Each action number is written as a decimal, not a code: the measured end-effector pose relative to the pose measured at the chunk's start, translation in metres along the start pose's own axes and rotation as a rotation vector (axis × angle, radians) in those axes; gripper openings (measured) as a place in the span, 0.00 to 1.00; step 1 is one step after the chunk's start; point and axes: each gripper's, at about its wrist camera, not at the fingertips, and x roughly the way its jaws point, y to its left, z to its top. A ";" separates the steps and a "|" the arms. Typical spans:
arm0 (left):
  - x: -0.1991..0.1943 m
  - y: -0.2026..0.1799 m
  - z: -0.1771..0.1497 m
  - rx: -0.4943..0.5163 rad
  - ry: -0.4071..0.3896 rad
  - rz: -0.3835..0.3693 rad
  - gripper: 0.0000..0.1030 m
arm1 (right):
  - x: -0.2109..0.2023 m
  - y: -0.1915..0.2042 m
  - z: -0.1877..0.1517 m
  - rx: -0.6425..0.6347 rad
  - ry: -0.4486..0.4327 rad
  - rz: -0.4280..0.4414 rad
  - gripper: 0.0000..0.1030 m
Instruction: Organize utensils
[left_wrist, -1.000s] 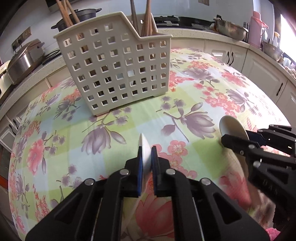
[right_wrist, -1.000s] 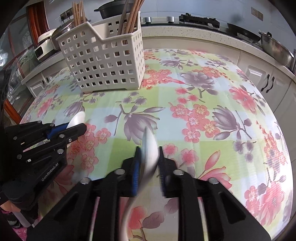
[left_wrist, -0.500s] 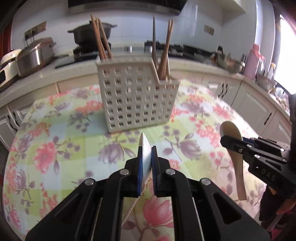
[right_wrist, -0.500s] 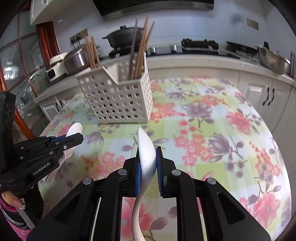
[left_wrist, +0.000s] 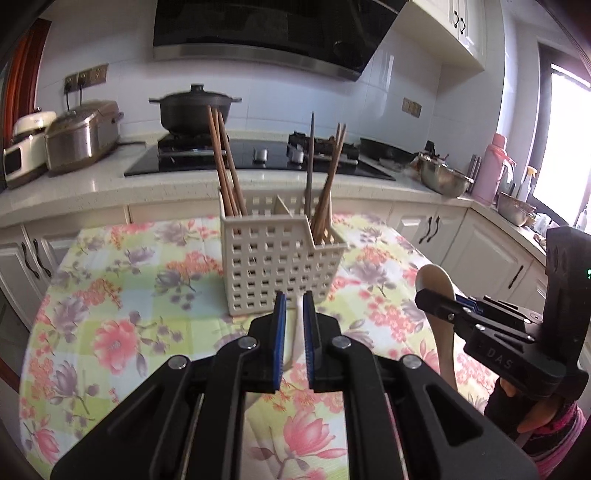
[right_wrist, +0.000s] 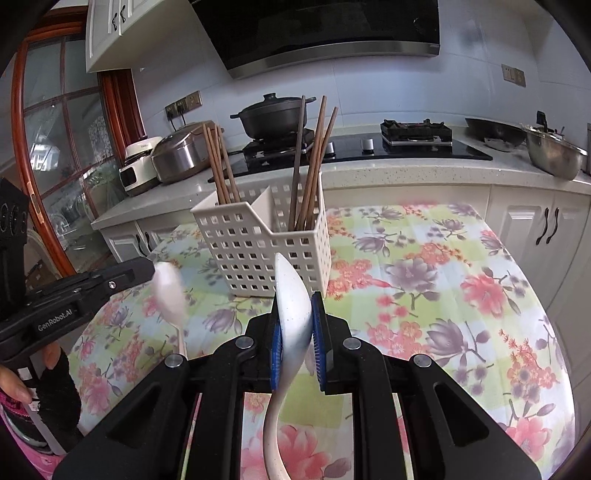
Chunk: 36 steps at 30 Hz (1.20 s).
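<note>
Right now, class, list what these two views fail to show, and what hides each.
1. Right wrist view: left spoon is motion-blurred; its grip unclear.
2. Left wrist view: left gripper fingers hide most of that spoon.
3. Right wrist view: bottom edge cuts off right spoon handle.
4. Both views: basket wall hides chopsticks lower ends.

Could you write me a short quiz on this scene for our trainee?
1. True or false: the right gripper is clamped on a white spoon.
2. The chopsticks stand in the basket as: A) one bunch, B) two separate bunches, C) a flat pile.
3. Fill in: the basket stands on a floral ____.

Key: 1 true; 2 B; 3 tablecloth.
</note>
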 end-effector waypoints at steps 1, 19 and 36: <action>-0.002 -0.001 0.002 0.010 -0.006 0.002 0.08 | 0.000 0.001 0.002 -0.002 -0.008 -0.004 0.15; 0.086 -0.037 -0.035 0.110 0.189 -0.003 0.39 | 0.002 -0.026 -0.009 0.041 0.003 -0.045 0.15; 0.172 -0.073 -0.060 0.276 0.409 -0.036 0.32 | 0.010 -0.065 -0.029 0.135 0.029 -0.031 0.15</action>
